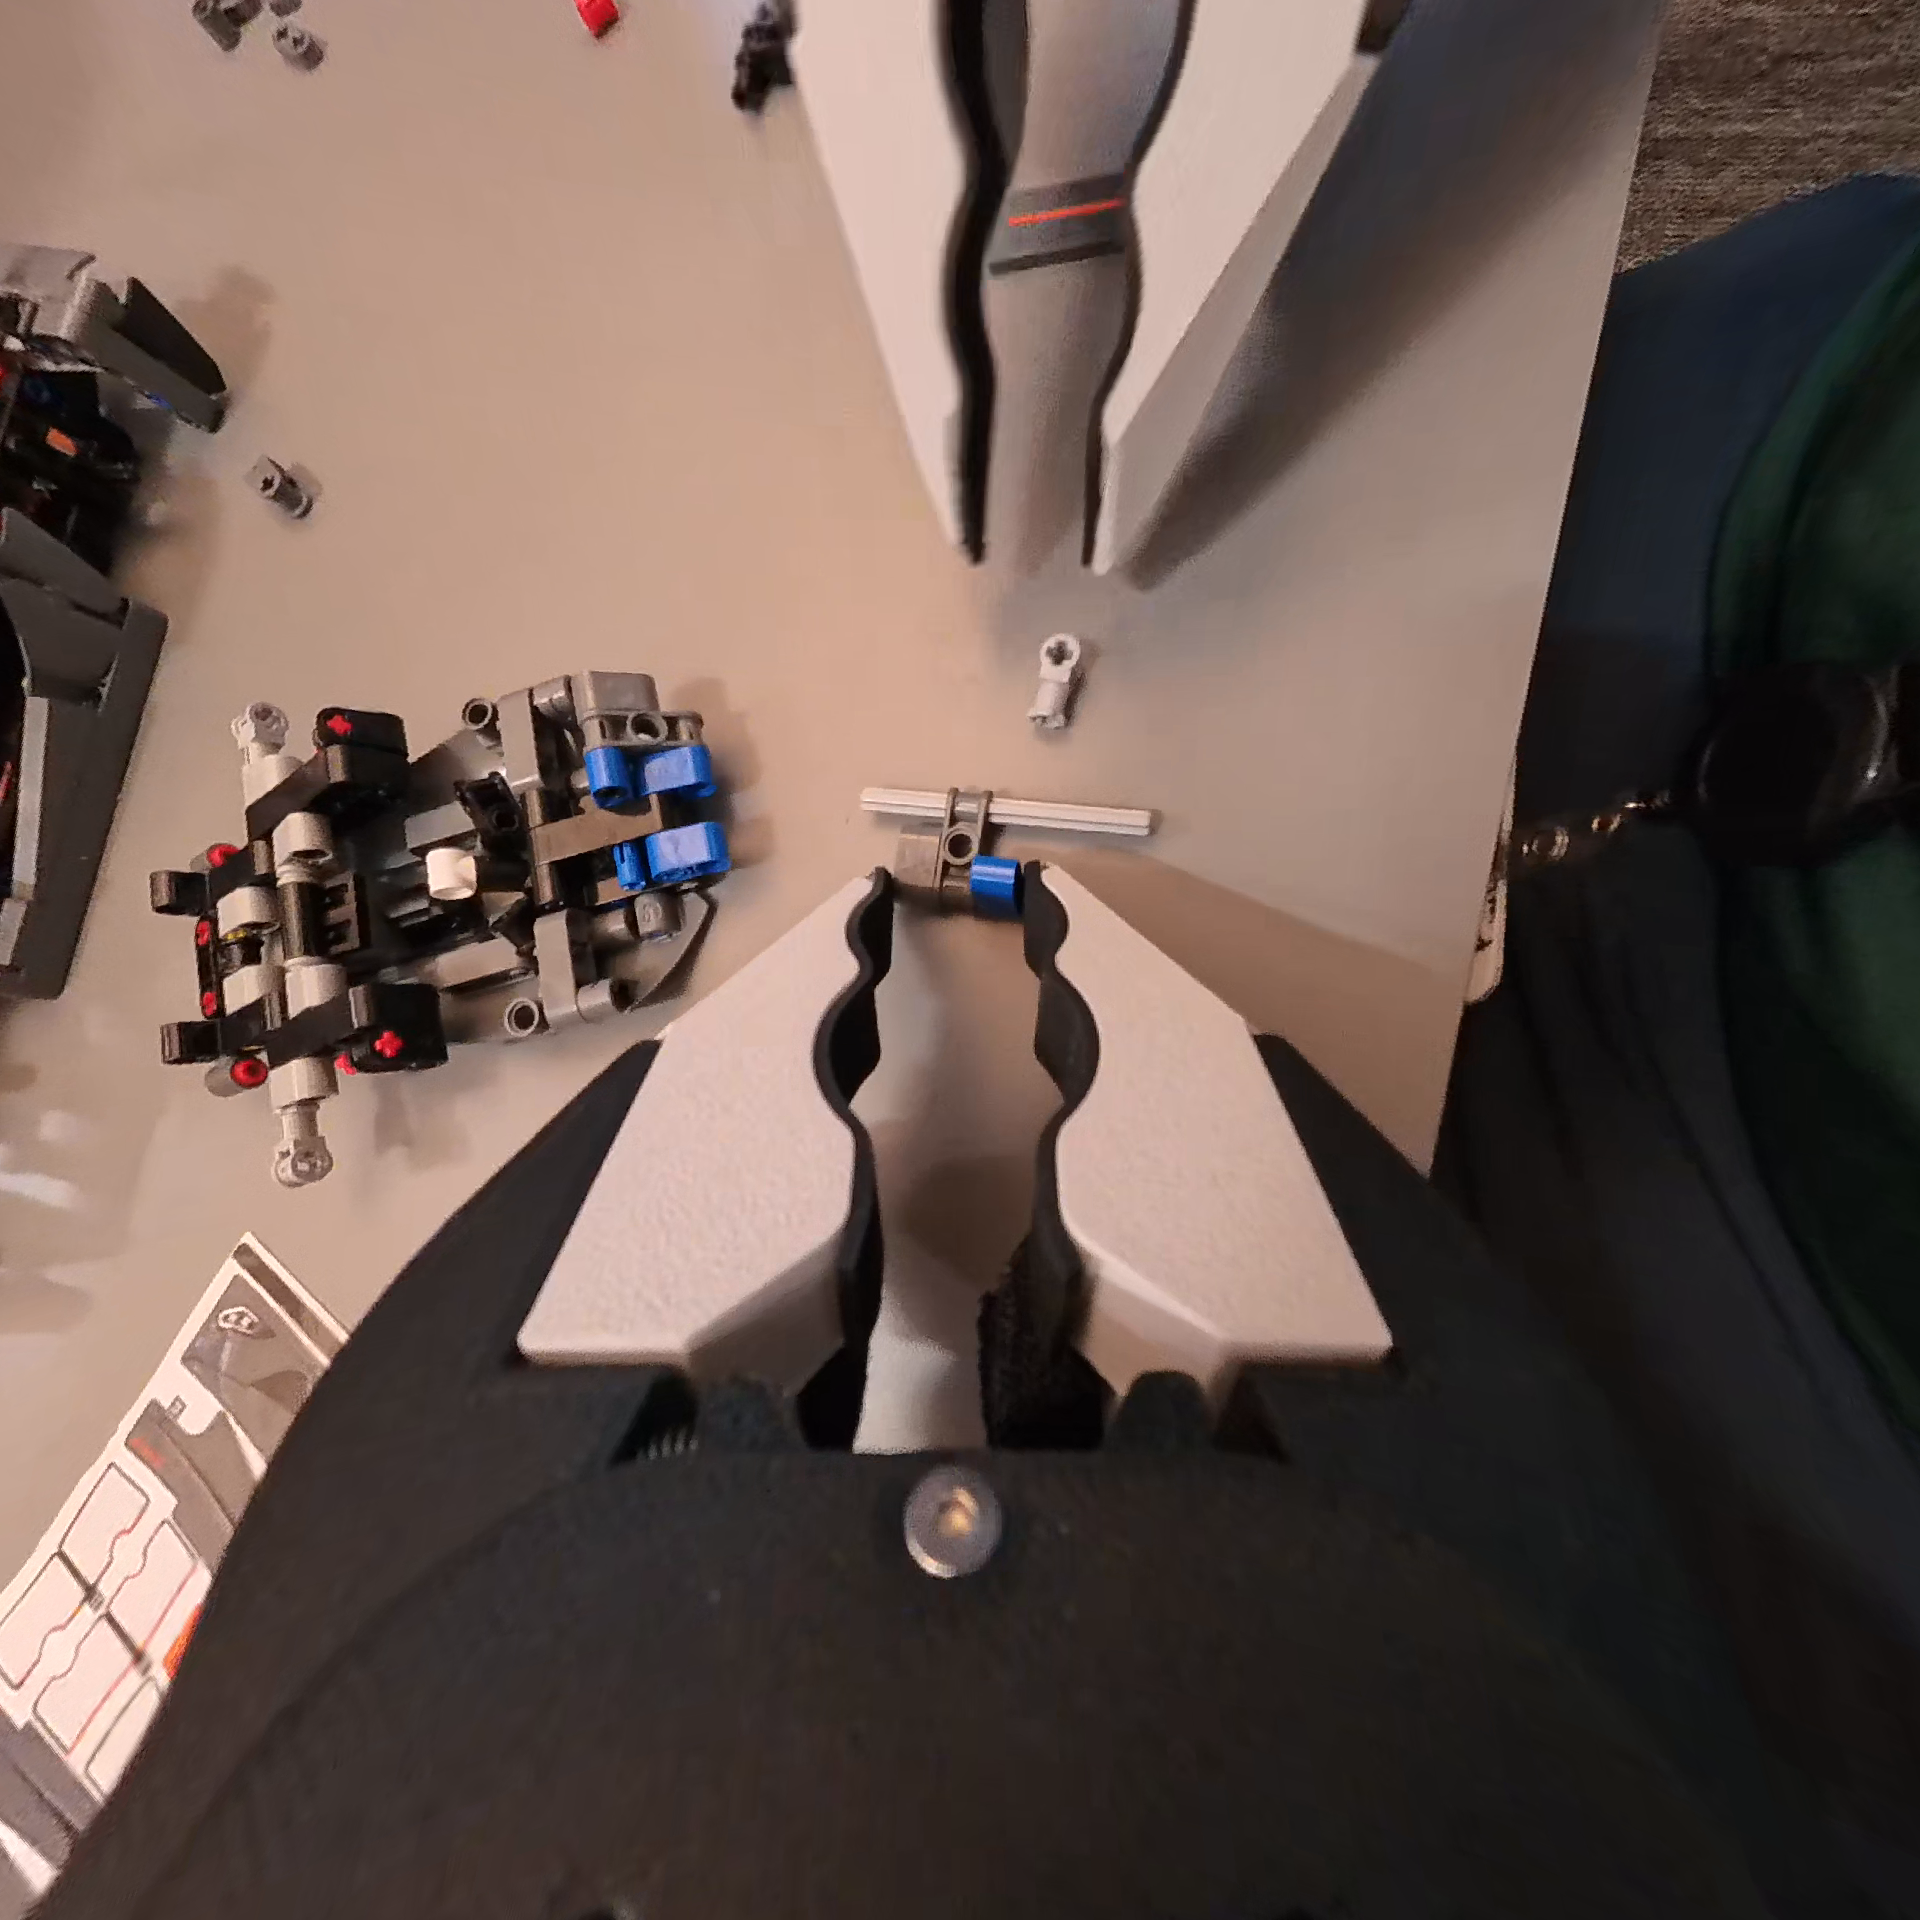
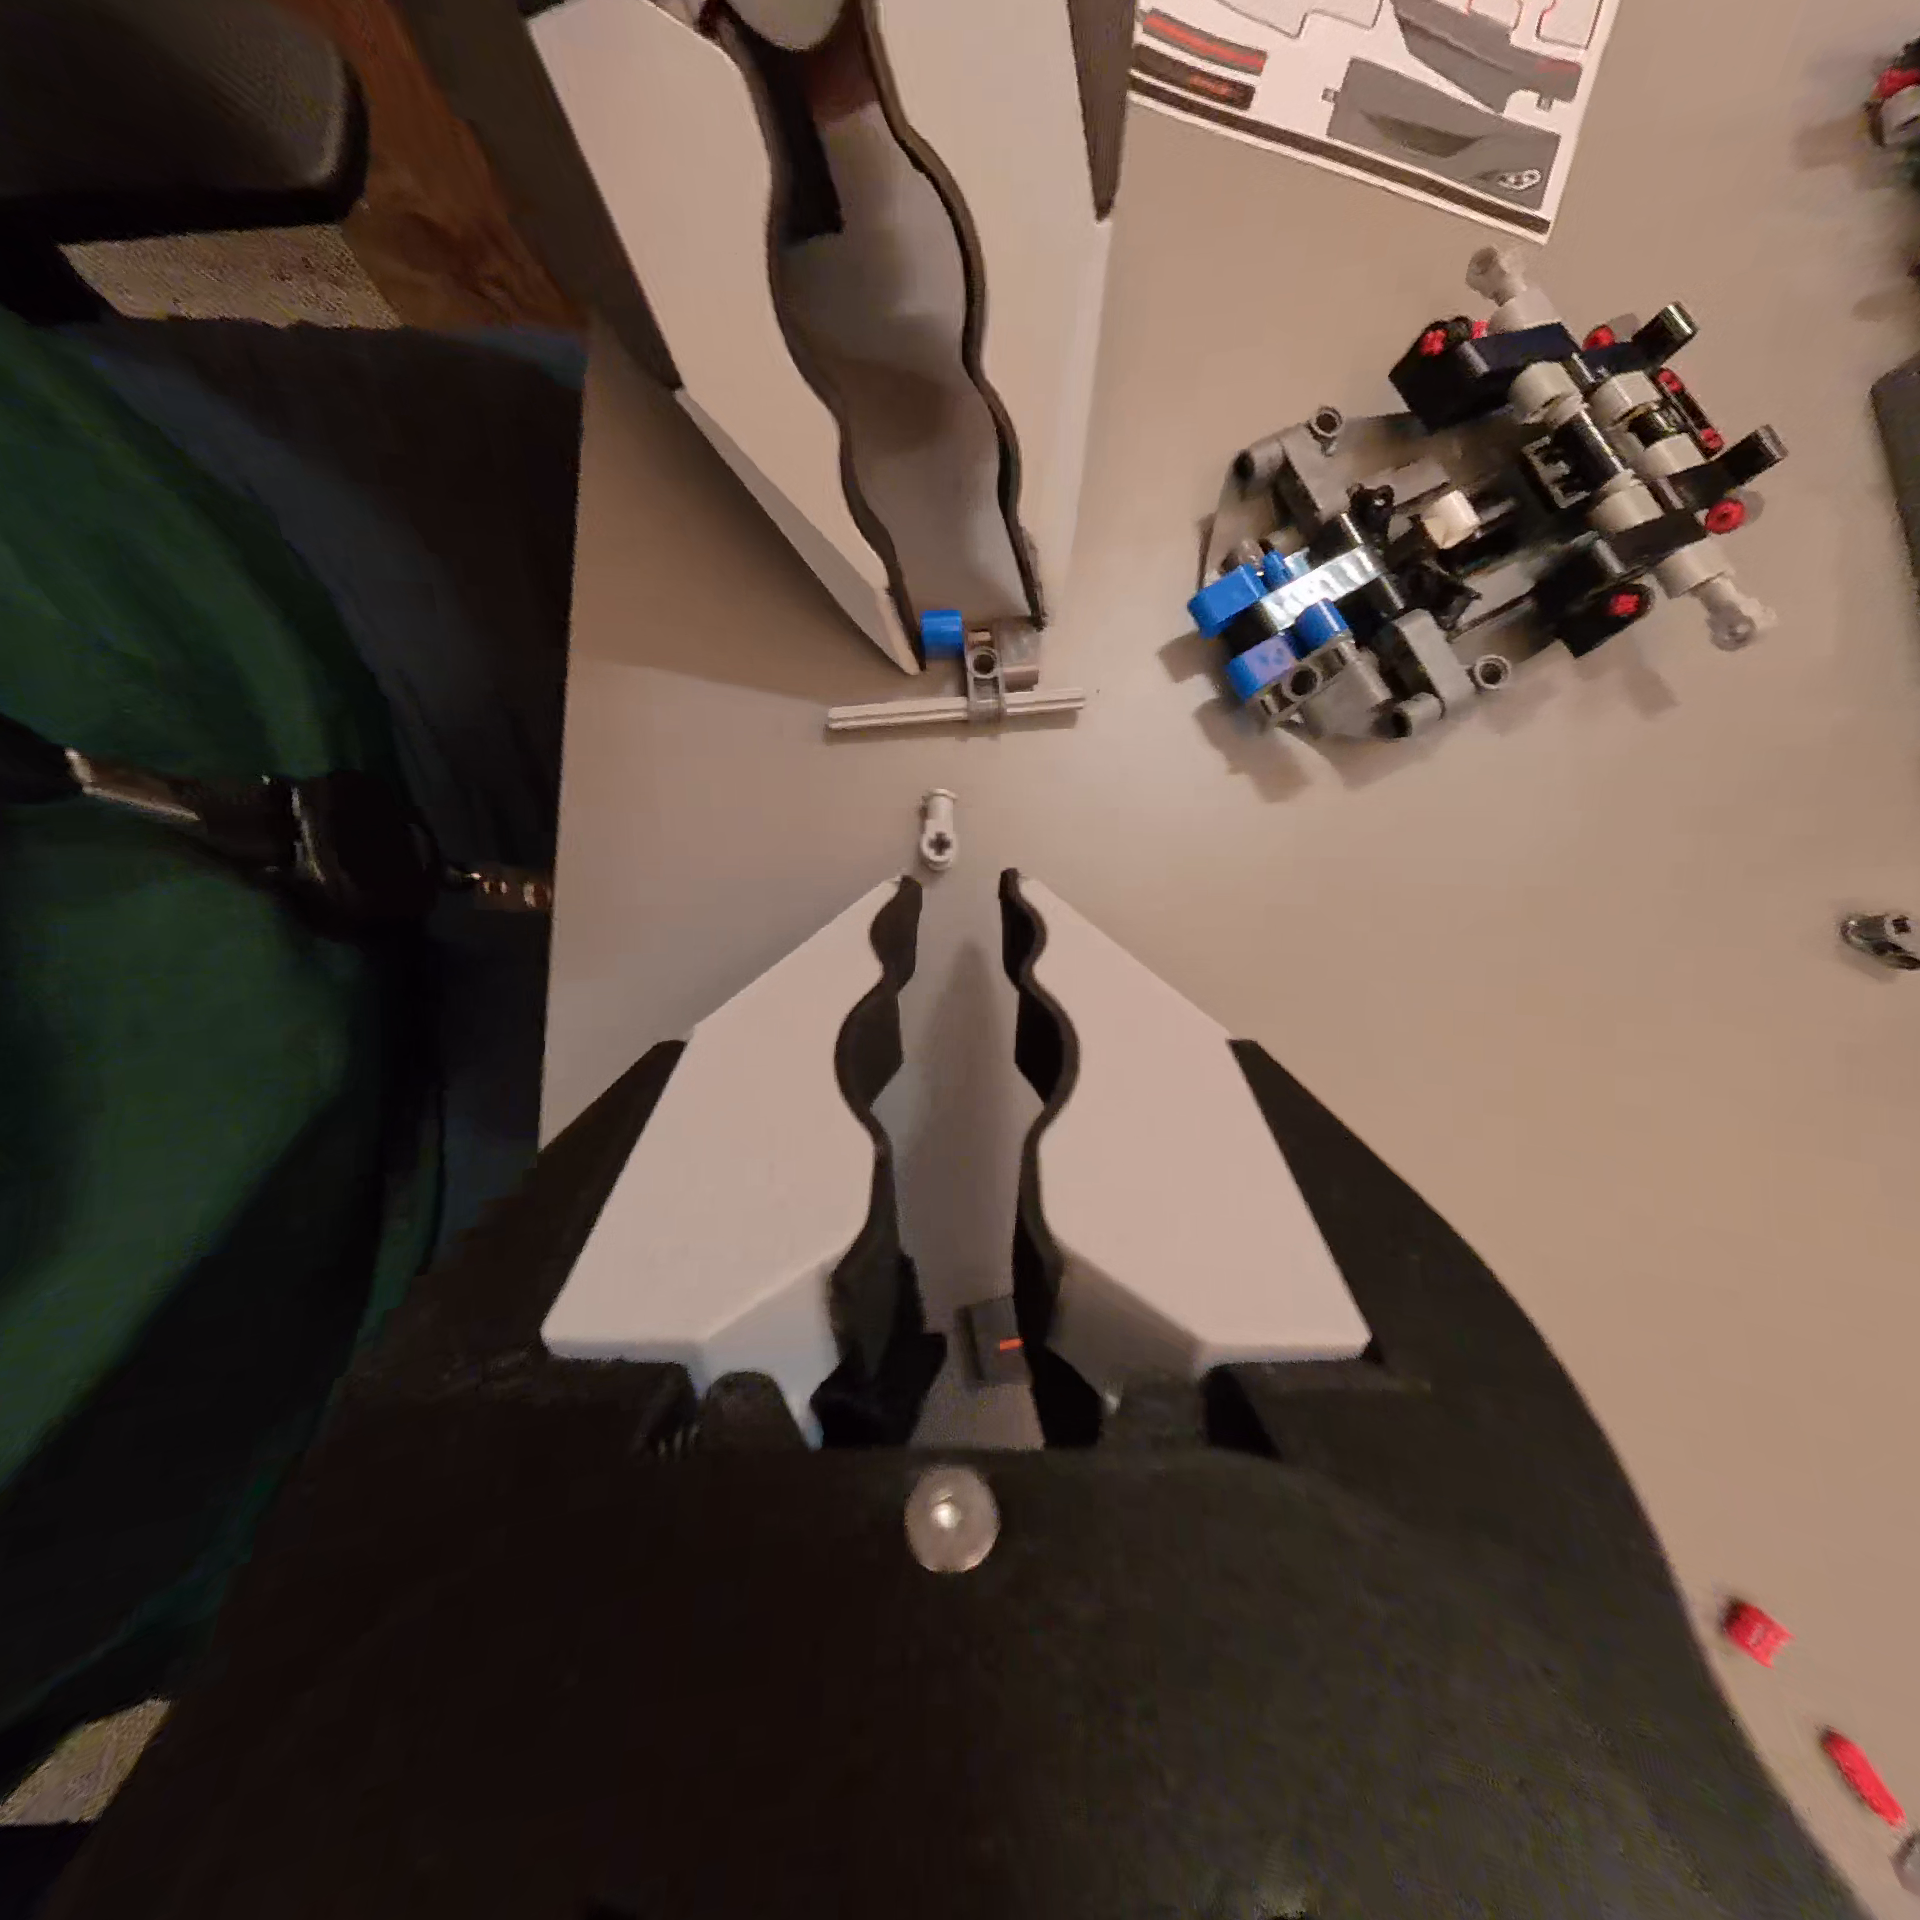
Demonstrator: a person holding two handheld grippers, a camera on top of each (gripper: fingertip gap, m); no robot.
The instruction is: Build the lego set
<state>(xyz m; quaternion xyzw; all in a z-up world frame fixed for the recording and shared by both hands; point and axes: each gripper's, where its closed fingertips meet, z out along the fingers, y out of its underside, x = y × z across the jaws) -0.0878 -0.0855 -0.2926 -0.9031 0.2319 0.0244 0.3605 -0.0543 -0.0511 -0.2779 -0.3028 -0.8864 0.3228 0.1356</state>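
Observation:
My left gripper [image 1: 958, 878] is shut on a small sub-assembly [image 1: 948, 847]: a grey connector with a blue pin, threaded on a light grey axle [image 1: 1081, 816] that lies across just beyond the tips. It rests low on the table. The right wrist view shows the same grip [image 2: 977, 639] on the sub-assembly [image 2: 985, 670]. My right gripper [image 2: 958, 881] faces it, slightly open and empty. A small light grey pin connector [image 2: 938, 831] lies just off its tips, between the two grippers [image 1: 1058, 681]. The right gripper also shows at the top of the left wrist view [image 1: 1031, 556].
The partly built black, grey and blue chassis [image 1: 447, 883] [image 2: 1475, 540] sits to one side. An instruction sheet [image 1: 135, 1507] [image 2: 1351, 94], dark body panels [image 1: 62, 623] and loose small pieces [image 1: 281, 483] [image 2: 1756, 1631] lie around. The table edge [image 1: 1496, 935] and a person in green [image 1: 1818, 831] are close.

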